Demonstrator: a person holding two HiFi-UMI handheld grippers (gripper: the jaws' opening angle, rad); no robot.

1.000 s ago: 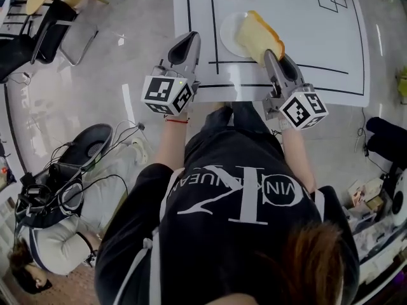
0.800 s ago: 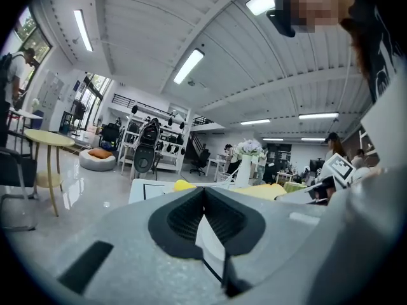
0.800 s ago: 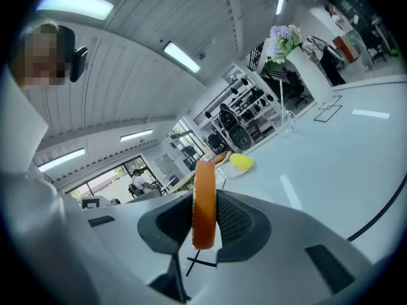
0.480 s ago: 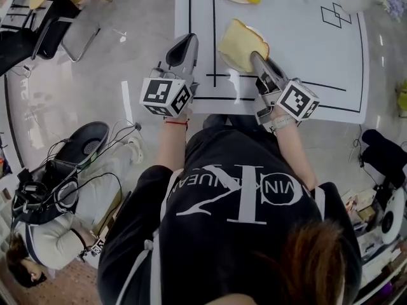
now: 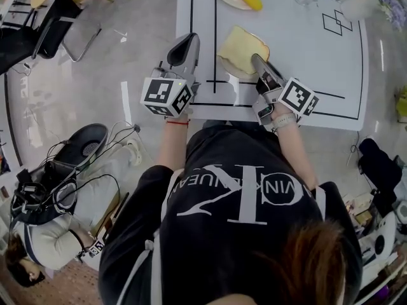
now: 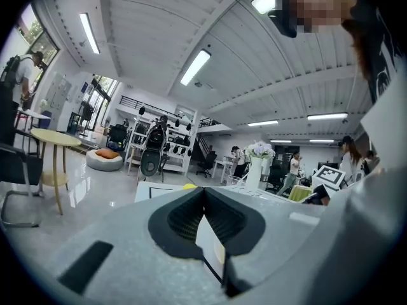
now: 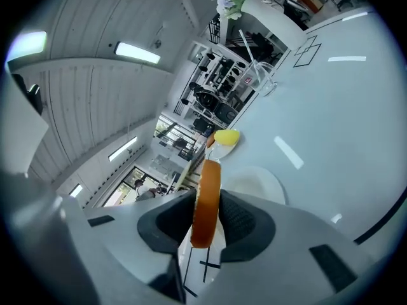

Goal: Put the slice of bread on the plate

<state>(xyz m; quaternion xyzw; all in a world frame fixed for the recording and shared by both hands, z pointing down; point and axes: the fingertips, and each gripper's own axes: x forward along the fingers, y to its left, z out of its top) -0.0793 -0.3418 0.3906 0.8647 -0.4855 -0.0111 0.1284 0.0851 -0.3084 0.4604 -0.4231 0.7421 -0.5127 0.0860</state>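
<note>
A pale, soft-looking slice of bread (image 5: pixel 240 48) with a smooth orange-brown crust is pinched between the dark, ribbed fingers (image 7: pixel 236 220) of the grey plastic right gripper (image 5: pixel 257 60). The fingers are closed on the slice's near edge. In the right gripper view the slice shows edge-on as a rounded crust band standing out beyond the fingertips. From the head view its broad, roughly square face with a domed top lies tilted over a round white plate (image 7: pixel 267 183). Whether the two touch cannot be told. The plate sits on a glossy white tabletop (image 5: pixel 299 43) marked with thin black lines. The matching left gripper (image 5: pixel 189 38) hangs by the tabletop's left edge, its fingers (image 6: pixel 186 216) pressed together with nothing between them. Each gripper carries a cube with black-and-white square markers.
</note>
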